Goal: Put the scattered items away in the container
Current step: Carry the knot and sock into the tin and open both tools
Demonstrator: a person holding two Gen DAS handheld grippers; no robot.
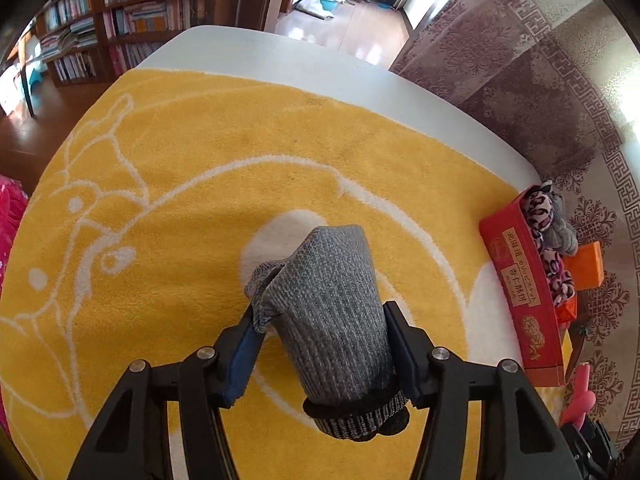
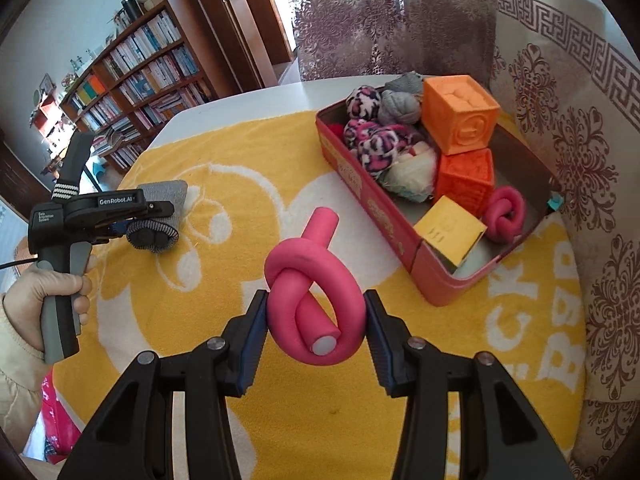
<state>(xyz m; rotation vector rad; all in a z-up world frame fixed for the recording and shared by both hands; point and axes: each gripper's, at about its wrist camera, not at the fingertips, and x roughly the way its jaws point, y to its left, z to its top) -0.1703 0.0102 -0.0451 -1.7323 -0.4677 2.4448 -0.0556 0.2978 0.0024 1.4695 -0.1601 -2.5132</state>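
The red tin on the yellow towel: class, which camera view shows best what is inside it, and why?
The right wrist view. It looks down into the open red tin, showing the orange blocks, sock balls and a pink foam knot. The left wrist view shows only its side wall at the frame edge, with few contents peeking over.

White lettering "GenRobot.AI" on black body of left gripper [image 2: 120,220], seen from right wrist view; smaller print "Data Acquisition System" on its rear block. Gold Chinese characters down side of red tin [image 1: 520,280], roughly "北海道" then "杏仁酥饼", smaller characters between too small to read. Large white letters woven into yellow towel [image 2: 532,320], partly cut off: "CK", "B". Embossed marks on orange block [image 2: 464,116], unreadable.
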